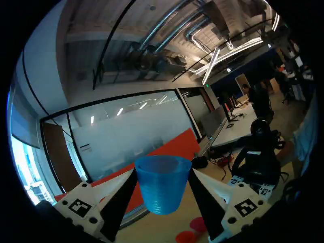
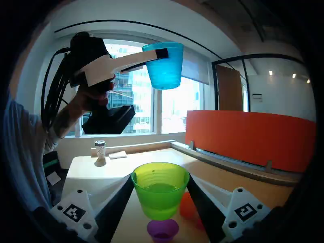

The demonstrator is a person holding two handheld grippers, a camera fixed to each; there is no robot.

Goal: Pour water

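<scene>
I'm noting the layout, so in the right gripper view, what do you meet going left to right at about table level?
sleeve → small lidded cup → green cup → orange divider

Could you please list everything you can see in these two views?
blue cup: one, translucent blue, raised in the left claw
green cup: one, green, liquid inside, in the right claw
purple cup: one, purple, on the table below the green cup
orange cup: one, orange, behind the green cup
paper cup: one, white, dark lid, far table end
table: one, light wood
partition: one, orange, along the table
backpack: one, black, beyond the table
hand: one, gripping the left claw's handle
left claw: white and black
right claw: white and black
</scene>
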